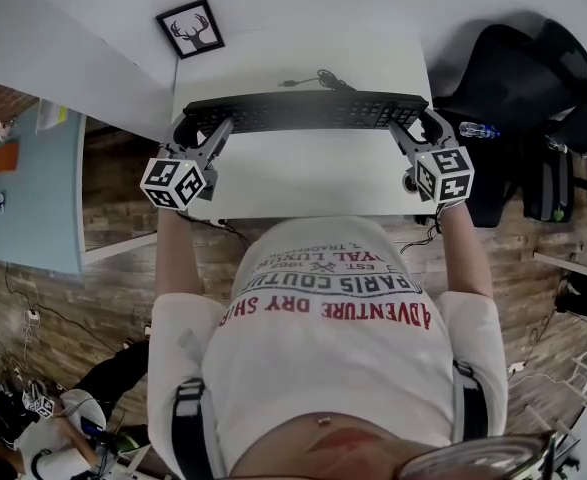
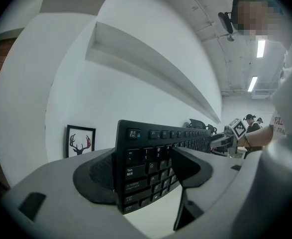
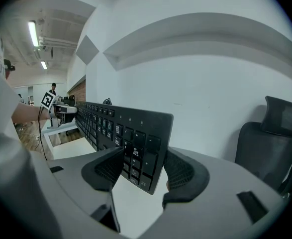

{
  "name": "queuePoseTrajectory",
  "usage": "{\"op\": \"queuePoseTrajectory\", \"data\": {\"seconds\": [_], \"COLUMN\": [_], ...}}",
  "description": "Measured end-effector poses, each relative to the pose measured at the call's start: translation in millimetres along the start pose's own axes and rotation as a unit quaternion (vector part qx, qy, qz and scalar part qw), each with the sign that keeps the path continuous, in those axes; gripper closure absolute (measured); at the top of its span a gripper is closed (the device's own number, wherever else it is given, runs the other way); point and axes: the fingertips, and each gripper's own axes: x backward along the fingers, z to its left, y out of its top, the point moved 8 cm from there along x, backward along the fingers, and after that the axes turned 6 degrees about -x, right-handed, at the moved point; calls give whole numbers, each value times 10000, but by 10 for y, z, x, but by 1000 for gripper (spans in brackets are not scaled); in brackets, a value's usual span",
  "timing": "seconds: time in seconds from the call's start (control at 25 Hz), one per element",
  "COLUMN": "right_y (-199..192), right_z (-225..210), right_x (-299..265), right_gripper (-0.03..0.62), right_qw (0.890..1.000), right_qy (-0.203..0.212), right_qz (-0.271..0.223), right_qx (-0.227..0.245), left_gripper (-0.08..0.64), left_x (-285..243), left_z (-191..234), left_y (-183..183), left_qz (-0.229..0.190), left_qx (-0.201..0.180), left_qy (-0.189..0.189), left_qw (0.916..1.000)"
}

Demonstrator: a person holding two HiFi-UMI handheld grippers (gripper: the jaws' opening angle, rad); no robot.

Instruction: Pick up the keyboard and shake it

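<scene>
Left gripper (image 2: 143,171) is clamped on the Esc end of the black keyboard (image 1: 308,111), one pad on the key side and the other on the back. The right gripper (image 3: 138,171) has the same bite on the numpad end, so we've got it pinched at both short ends.

The keyboard looks lifted off the white counter (image 1: 303,183). Both gripper views show bare counter under its lower long edge, and from the head view there's a shadow below it. It's tipped up on its long edge, with the keys facing back toward us rather than lying flat. It hangs over the far half of the counter, parallel to the far edge, and runs nearly from the left edge to the right edge.

Its cable (image 1: 318,78) lies in a loose squiggle on the counter by the far edge, just behind the keyboard.

The marker cubes (image 1: 178,181) sit over the near left and near right corners of the counter.

Other stuff: a framed deer picture (image 1: 190,27) just past the far left corner, against the white wall, and a black office chair (image 1: 518,78) off the right edge.
</scene>
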Motion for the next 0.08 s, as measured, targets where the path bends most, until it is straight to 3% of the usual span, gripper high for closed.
{"op": "queuePoseTrajectory", "data": {"seconds": [0.08], "right_y": [-10], "right_z": [-7], "right_x": [21], "right_gripper": [321], "right_qw": [10000], "right_qy": [-18], "right_qz": [-3], "right_qx": [3], "left_gripper": [230], "left_x": [-13], "left_z": [-11], "left_y": [4], "left_qz": [-8], "left_qx": [-15], "left_qy": [-15], "left_qw": [10000]}}
